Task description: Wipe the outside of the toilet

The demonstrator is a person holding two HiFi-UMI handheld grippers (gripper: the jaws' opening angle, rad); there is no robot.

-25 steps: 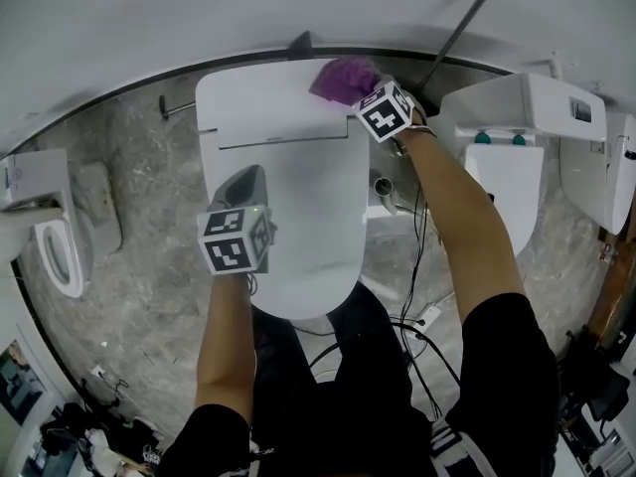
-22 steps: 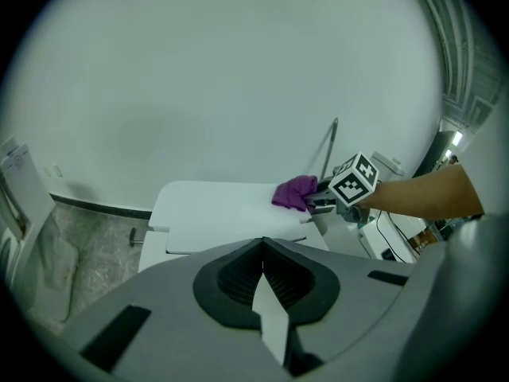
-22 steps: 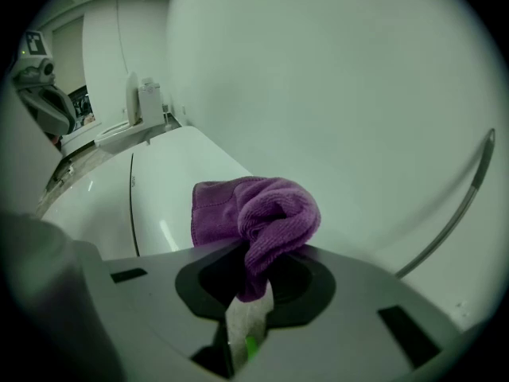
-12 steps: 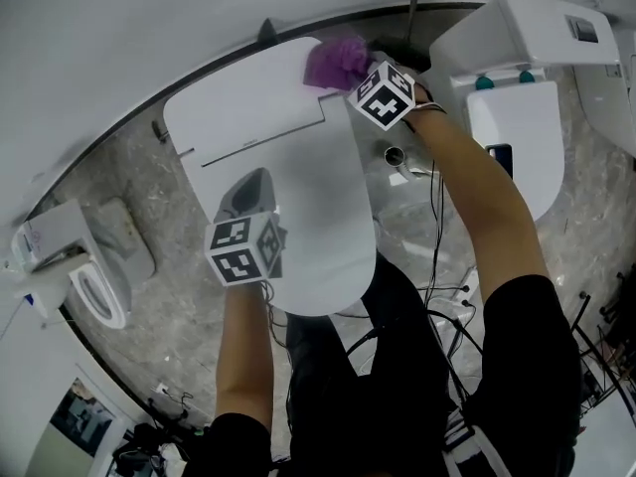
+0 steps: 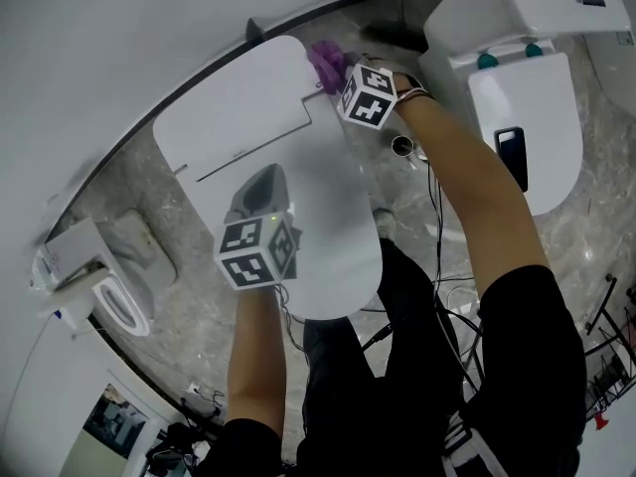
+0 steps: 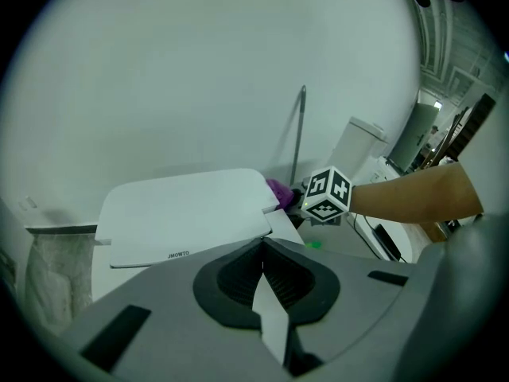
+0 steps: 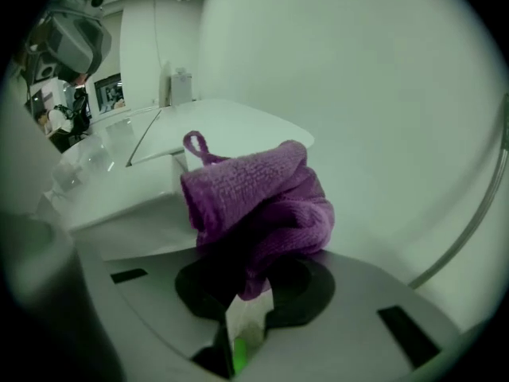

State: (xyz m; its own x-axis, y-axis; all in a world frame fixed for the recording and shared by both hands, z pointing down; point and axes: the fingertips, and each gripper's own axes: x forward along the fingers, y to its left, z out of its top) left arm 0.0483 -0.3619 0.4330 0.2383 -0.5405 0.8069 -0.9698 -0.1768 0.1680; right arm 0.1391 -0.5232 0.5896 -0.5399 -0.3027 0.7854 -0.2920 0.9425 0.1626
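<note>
Pinching purple cloth [image 7: 254,205], R gripper [image 7: 248,297] wipes tank [image 5: 229,117] far-right corner; L gripper [image 6: 264,289], jaws together, empty, held clear

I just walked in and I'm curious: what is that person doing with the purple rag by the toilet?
A person is cleaning a white toilet with a gripper in each hand. The right gripper is shut on a purple cloth and holds it at the back corner of the tank, close to the wall. The left gripper is shut with nothing in it and is above the closed lid.
</note>
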